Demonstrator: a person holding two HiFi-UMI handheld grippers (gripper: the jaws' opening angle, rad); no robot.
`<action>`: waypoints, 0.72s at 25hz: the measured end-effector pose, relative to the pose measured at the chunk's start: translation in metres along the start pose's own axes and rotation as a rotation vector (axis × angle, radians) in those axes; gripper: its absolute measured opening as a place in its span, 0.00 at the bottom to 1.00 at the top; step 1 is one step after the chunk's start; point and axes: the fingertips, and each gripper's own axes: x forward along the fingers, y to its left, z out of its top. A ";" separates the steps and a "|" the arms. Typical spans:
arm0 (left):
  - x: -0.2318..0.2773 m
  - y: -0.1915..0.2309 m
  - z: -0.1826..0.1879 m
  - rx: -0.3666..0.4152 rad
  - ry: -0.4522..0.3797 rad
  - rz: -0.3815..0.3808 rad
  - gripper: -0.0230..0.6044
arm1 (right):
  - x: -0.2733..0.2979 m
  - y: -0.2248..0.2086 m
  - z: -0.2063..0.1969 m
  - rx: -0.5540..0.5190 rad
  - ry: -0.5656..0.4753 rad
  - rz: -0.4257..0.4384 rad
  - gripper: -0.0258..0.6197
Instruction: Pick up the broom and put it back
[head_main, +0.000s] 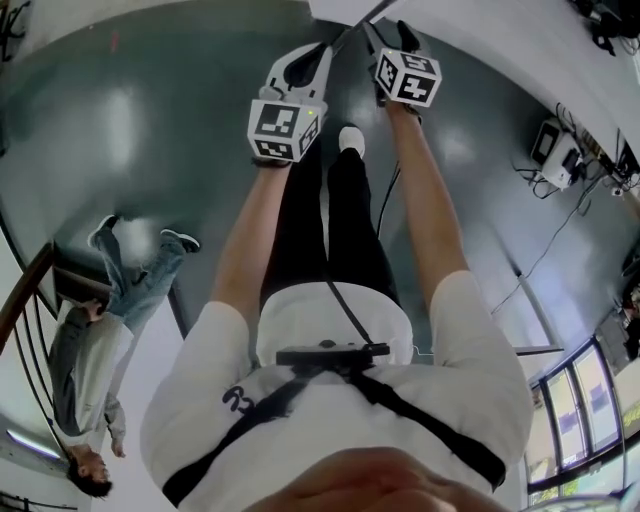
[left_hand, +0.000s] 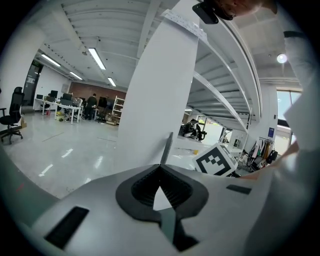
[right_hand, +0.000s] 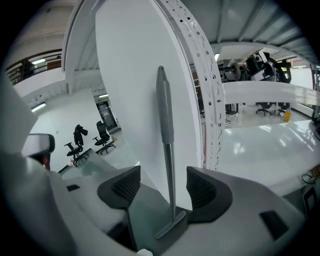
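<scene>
Broom handle (right_hand: 164, 115) stands upright between the wide-open jaws of the right gripper (right_hand: 164, 181), touching neither pad, while the left gripper (left_hand: 160, 168) pinches it at its tips.

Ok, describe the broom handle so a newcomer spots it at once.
Find the broad white pillar in the right gripper view. Upright before it, between the jaws of the open right gripper, stands the broom handle: a thin grey rod, thicker on top, unlike the perforated white rail beside it.

Bright, even light; fisheye-warped edges.
</scene>
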 end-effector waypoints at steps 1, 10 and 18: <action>0.001 0.001 -0.001 -0.002 0.002 0.001 0.05 | 0.006 -0.003 0.000 0.009 0.001 -0.003 0.47; 0.010 0.011 -0.008 -0.005 0.024 0.013 0.05 | 0.052 -0.017 0.001 0.031 0.034 -0.022 0.45; 0.005 0.025 -0.008 -0.031 0.004 0.028 0.05 | 0.058 -0.015 0.001 0.010 0.042 -0.077 0.19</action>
